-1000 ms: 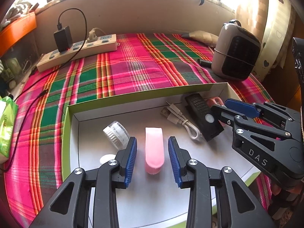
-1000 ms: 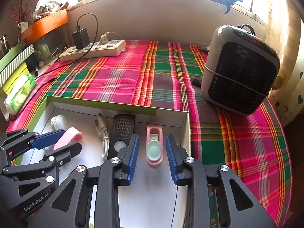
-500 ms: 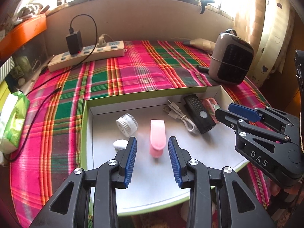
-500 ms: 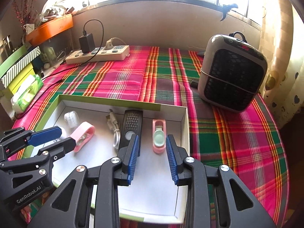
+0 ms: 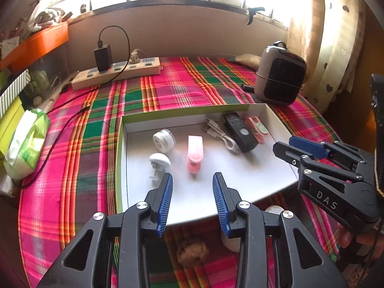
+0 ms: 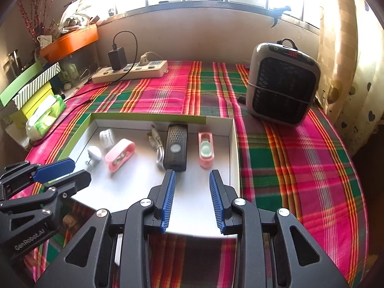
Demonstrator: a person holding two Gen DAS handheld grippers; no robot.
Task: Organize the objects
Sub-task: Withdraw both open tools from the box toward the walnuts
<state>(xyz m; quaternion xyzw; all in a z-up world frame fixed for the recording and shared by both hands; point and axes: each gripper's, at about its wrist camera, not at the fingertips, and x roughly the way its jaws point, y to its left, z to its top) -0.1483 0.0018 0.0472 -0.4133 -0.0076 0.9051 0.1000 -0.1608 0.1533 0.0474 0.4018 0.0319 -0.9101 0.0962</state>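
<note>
Nearest, left claw (image 5: 192,201) released, blue pads spread, nothing between them, hovering over the near edge of the shallow white box (image 5: 240,175). Right claw (image 6: 192,199) likewise released and empty, over the box's near right part; seen from the left wrist (image 5: 297,146) as a black frame at the box's right side.

Inside the box, from left: white plug adapter (image 5: 159,162) lying on the floor of the box, white round cap (image 5: 163,139) just beyond it, pink clip (image 5: 195,154) lengthwise near the middle. Further right, coiled white cable (image 5: 219,135) touching the black remote-like device (image 5: 238,132), then a second pink holder with a pale green insert (image 6: 205,150) near the right wall.

Box resting on a pink-and-green plaid cloth (image 6: 300,148) over the worktop. Beyond, grey heater with black grille (image 6: 283,84) at far right, cream power strip (image 6: 130,72) with black charger (image 6: 117,58) plugged in at far left. Green tissue pack (image 5: 28,141) at the left edge.
</note>
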